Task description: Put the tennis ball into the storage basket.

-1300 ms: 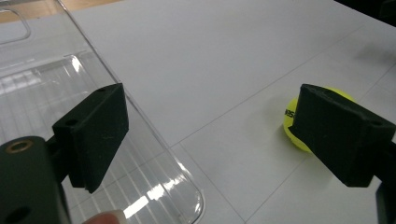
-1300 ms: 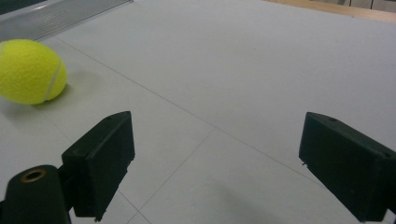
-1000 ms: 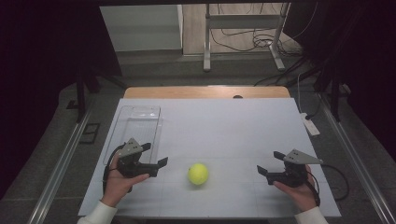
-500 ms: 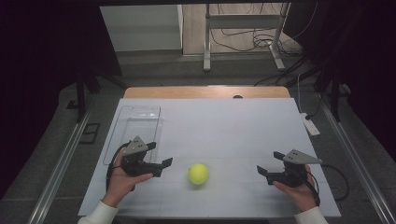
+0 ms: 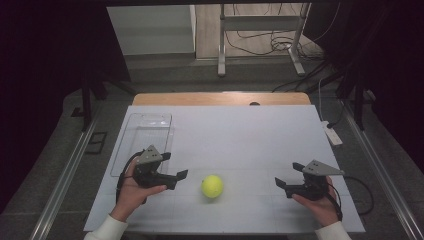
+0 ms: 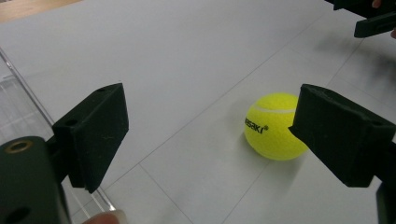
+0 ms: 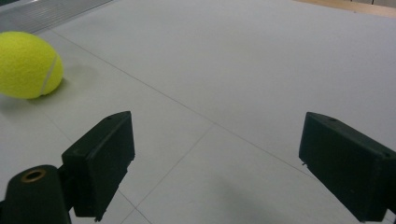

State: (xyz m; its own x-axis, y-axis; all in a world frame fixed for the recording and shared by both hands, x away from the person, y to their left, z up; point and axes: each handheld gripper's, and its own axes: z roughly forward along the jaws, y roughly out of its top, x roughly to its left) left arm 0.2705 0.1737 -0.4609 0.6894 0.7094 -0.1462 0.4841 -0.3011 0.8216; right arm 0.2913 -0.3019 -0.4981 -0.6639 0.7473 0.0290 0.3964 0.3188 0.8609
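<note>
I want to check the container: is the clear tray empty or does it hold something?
Empty: the clear tray holds nothing; the tennis ball lies outside it on the table.

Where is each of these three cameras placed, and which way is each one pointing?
High view: above the person's side, looking forward and down on the white table; both hands show, holding the left hand-held gripper and right hand-held gripper.
Left gripper view: rides the left hand-held gripper, looking between its open black jaws at the tennis ball.
Right gripper view: rides the right hand-held gripper, jaws open, facing across the table.
Shared: all three show the tennis ball and the table.
</note>
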